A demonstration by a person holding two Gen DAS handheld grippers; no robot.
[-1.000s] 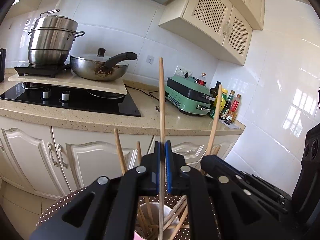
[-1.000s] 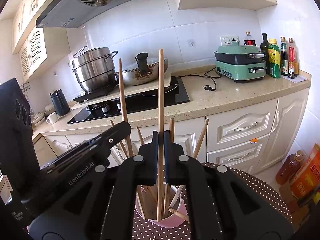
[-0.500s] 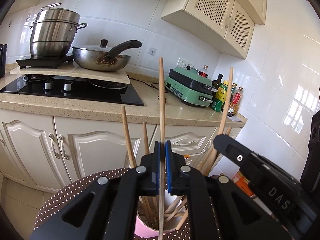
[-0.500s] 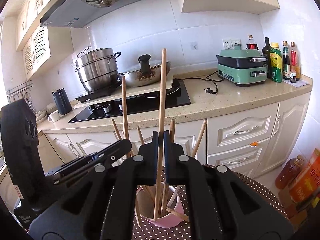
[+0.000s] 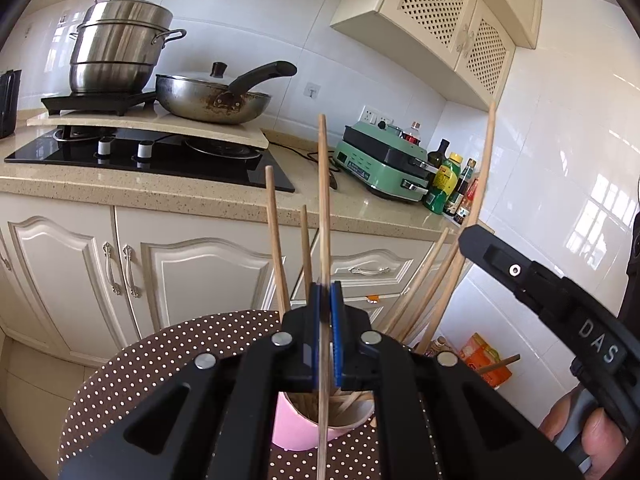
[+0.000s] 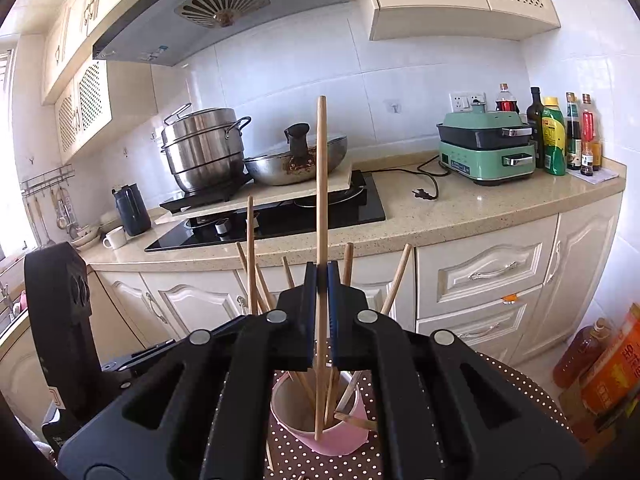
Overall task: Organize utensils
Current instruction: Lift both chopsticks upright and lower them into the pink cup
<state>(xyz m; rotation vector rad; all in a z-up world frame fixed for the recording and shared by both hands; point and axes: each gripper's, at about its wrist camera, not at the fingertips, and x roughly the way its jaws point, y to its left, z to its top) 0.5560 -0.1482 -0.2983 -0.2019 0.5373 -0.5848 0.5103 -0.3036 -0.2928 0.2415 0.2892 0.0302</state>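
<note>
Both claws [image 5: 325, 312] [image 6: 321, 292] pinch chopsticks [image 6: 320, 208] over pink cup [image 6: 320, 436] holding more.

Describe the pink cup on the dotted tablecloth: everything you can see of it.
The pink cup is a round, open-topped holder, pink outside and pale brownish inside, of matte material that I cannot identify. It stands on the brown, white-dotted tablecloth, apparently tilted, mostly hidden behind the gripper bodies. Several wooden chopsticks stand in it, fanned against its rim. The chopstick held by the right gripper has its lower end inside the cup; in the left wrist view the left gripper holds another above it.
</note>
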